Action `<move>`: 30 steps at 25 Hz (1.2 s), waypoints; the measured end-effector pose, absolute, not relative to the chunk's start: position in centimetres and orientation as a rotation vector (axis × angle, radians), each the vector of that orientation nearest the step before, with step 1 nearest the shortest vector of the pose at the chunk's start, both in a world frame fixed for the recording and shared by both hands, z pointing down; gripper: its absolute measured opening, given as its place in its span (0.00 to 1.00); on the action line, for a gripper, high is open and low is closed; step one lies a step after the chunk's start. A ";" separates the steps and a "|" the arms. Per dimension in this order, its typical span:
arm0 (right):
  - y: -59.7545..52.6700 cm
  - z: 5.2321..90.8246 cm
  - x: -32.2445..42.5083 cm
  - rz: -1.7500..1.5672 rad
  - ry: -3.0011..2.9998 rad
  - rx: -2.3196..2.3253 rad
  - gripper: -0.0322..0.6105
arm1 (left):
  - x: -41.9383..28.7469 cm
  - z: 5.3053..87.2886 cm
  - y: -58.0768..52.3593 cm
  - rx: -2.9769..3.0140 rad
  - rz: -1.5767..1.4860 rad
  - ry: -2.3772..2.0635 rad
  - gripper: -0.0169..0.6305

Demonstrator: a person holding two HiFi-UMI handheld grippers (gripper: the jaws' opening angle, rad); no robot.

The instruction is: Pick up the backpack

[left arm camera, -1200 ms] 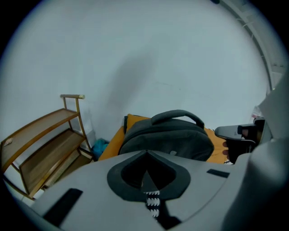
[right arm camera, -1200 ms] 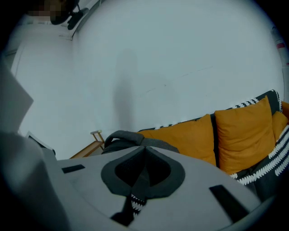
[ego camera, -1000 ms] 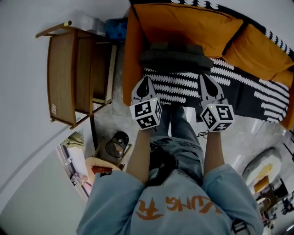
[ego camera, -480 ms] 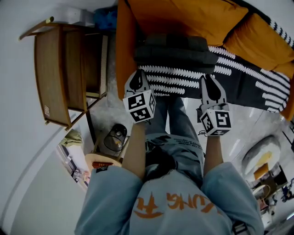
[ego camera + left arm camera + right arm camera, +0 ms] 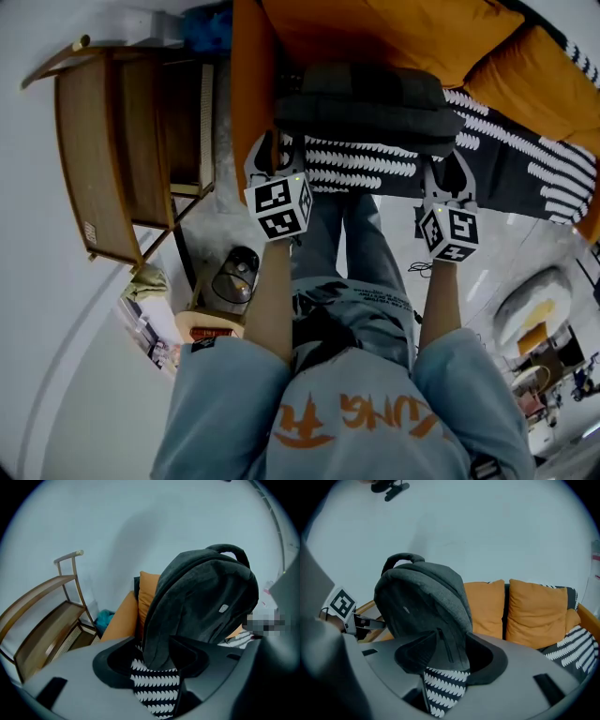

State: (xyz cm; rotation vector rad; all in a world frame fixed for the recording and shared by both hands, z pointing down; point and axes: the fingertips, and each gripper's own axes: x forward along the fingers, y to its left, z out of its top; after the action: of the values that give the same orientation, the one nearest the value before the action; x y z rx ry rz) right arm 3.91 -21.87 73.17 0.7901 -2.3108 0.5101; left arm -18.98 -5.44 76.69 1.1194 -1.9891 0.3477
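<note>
While the dark backpack point(image 5: 370, 103) stands on the sofa point(image 5: 375, 33) at 12 o'clock, the fingers of the left gripper point(image 5: 269, 152) and the right gripper point(image 5: 450, 173) are opening, each released pair around one bottom corner of it.

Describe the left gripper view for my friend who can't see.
A dark grey backpack stands upright on a black-and-white patterned sofa cover, its bottom corner between the opening jaws of the left gripper. An orange cushion sits behind it, and a wooden shelf stands to the left.
</note>
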 end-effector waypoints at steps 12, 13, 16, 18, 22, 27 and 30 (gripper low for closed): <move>-26.1 76.2 1.4 0.534 -2.310 0.792 0.46 | -20.8 78.8 -8.8 1.313 0.392 -1.922 0.41; -26.5 76.2 0.9 0.532 -2.315 0.791 0.45 | -21.0 78.9 -9.0 1.326 0.400 -1.921 0.41; -27.4 76.2 -0.3 0.536 -2.326 0.801 0.42 | -21.6 79.1 -10.2 1.356 0.442 -1.921 0.38; -28.0 76.2 -0.9 0.577 -2.322 0.825 0.40 | -22.2 79.2 -11.2 1.361 0.464 -1.929 0.36; -28.7 76.1 -2.0 0.642 -2.301 0.866 0.35 | -23.1 79.3 -12.4 1.326 0.478 -1.952 0.32; -28.9 76.2 -2.3 0.729 -2.249 0.929 0.28 | -22.7 79.1 -12.7 1.380 0.501 -1.888 0.17; -28.1 75.9 -2.7 0.736 -2.224 0.924 0.25 | -22.9 79.1 -11.9 1.333 0.494 -1.902 0.17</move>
State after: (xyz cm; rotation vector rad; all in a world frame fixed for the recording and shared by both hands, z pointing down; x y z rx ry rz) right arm -2.73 -28.07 75.86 0.9244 -2.2236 0.7361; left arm -22.93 -11.94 79.10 1.3334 -1.9017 0.4941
